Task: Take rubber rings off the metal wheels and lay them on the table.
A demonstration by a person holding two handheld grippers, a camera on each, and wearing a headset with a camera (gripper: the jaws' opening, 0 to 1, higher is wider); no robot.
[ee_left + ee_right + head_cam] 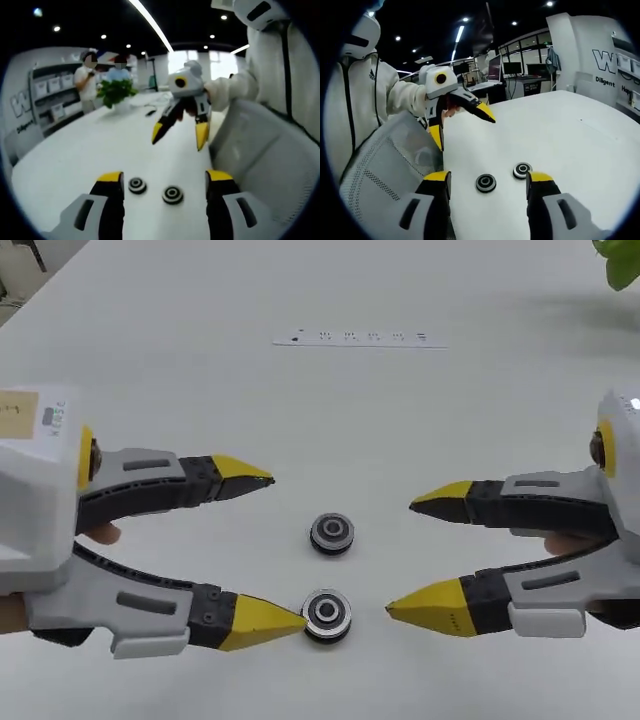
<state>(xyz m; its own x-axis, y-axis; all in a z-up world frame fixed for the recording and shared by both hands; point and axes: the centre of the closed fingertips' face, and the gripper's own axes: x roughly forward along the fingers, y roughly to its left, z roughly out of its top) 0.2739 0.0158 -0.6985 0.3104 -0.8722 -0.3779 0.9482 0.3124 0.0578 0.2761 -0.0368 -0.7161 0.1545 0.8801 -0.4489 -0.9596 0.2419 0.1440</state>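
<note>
Two small metal wheels, each with a black rubber ring round its rim, lie flat on the white table (450,410). The far wheel (331,533) (137,185) (522,170) and the near wheel (326,612) (172,194) (485,183) sit between the two grippers. My left gripper (285,550) (165,176) (462,125) is open, its lower tip almost touching the near wheel. My right gripper (400,557) (489,176) (179,136) faces it from the right, open and holding nothing.
A white power strip (360,337) lies farther back on the table. A green plant (620,260) (115,92) stands at the far right corner. A white mesh chair (395,160) is at the person's side. Two people stand by shelves (50,100) in the background.
</note>
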